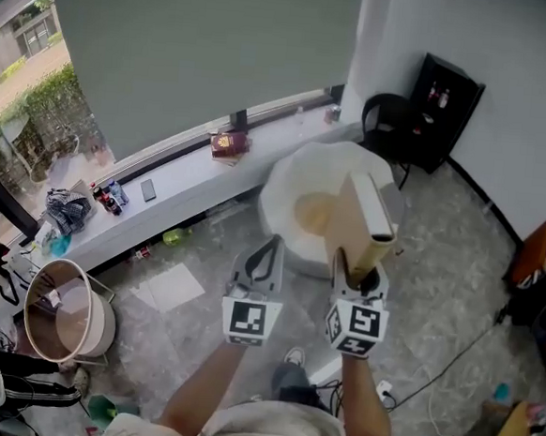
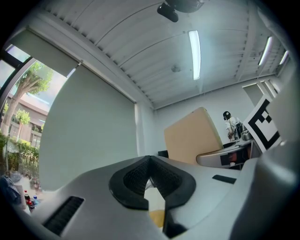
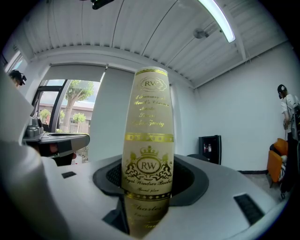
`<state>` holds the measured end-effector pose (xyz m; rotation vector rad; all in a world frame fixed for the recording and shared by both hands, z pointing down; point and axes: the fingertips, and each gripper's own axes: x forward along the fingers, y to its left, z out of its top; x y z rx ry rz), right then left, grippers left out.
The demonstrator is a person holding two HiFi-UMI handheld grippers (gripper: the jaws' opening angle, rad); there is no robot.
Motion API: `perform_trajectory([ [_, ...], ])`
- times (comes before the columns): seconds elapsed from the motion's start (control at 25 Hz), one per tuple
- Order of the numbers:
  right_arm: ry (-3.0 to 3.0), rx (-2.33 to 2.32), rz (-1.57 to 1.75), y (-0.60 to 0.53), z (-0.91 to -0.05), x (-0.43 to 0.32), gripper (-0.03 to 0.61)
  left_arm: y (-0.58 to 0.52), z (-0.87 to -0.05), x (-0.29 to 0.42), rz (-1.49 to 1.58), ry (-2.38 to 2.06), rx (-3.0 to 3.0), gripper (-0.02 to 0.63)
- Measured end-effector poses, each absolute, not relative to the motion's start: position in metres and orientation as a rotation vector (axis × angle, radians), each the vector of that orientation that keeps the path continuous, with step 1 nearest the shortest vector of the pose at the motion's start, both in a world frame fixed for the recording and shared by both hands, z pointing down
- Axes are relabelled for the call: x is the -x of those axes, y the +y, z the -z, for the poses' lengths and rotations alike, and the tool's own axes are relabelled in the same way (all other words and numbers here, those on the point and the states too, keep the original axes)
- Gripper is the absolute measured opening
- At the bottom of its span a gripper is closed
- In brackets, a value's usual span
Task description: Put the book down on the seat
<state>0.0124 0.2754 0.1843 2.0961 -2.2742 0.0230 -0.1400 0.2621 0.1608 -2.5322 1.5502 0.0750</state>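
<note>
Head view: the person holds both grippers out in front, over a grey speckled floor.
Right gripper (image 1: 358,271): its jaws are partly apart and squeeze the bottom end of the book (image 1: 360,214). The book fills the gap between them.
Left gripper (image 1: 265,259): its tips are pressed together and it holds nothing. It sits just beside the right gripper, on the side away from the book.
Where the book is: it sticks up out of the right gripper's jaws, in the air. It does not touch the seat (image 1: 290,176).
Long side of the book: it points straight out from the jaws, away from the hand. The book stands on end, not flat.
Where the seat is: just past the tips of both grippers and lower down. The book's top end shows in front of it.
Nearer hand: the right one, as it already has the book.
How the book looks: a thick hardback with plain tan covers. Its cream spine (image 3: 148,140) has gold bands, a crown and the letters RW, and faces the right gripper's camera.
My guess for the next move: reach out over the seat, tip the book flat, then let go.
</note>
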Motion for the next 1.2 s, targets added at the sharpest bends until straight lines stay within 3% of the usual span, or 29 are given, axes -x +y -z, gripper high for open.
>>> perform_trajectory([
  [0.64, -2.308, -2.057, -0.076, 0.146, -0.198, -0.110, 0.219, 0.134, -0.160, 0.051, -0.062, 1.619, 2.499, 0.006],
  [1.2, -2.276, -2.057, -0.099, 0.079, -0.215, -0.139, 0.219, 0.060, -0.183, 0.021, -0.026, 1.613, 2.537, 0.006],
])
